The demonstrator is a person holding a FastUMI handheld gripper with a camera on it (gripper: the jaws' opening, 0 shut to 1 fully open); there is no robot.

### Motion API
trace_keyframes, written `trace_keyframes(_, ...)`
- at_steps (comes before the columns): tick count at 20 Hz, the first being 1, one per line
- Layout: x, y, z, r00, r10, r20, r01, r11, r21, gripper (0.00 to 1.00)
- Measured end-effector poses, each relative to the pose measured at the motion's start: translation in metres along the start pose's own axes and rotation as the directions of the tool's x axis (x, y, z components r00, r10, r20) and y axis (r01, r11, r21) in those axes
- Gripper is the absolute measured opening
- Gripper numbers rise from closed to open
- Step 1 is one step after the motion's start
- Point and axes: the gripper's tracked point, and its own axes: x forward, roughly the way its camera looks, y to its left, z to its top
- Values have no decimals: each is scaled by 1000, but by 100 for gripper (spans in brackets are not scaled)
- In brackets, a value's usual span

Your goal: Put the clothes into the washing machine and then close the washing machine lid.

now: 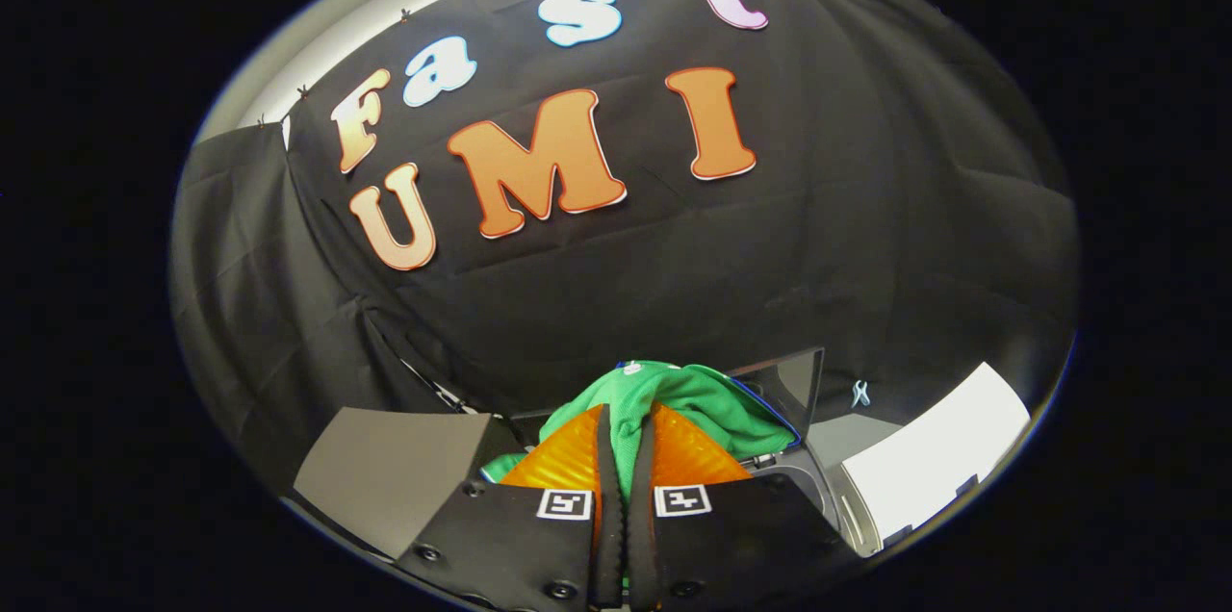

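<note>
Green garment being carried in a clenched gripper.

The gripper [626,458] is pinching the green garment [693,405] between both fingers, cloth bunching just ahead; it looks light, soft and floppy, so a gathered fold is gripping best above the washing machine [808,381].

Garment: green mesh clothes [693,405] with a thin blue edge, bunched in a soft heap, pinched between the fingers of my gripper [626,444] and spilling ahead of them and to the right.
Washing machine [857,497]: pale, just beyond my fingers on the right.
Lid [794,381]: dark panel, raised behind the garment.
</note>
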Motion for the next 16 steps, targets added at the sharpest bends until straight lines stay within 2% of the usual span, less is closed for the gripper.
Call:
trace_keyframes(8,25,-44,-55,996,-1,-94,1,1000,3,11)
trace_keyframes(16,45,-75,-159,961,-48,-273,40,999,-35,10)
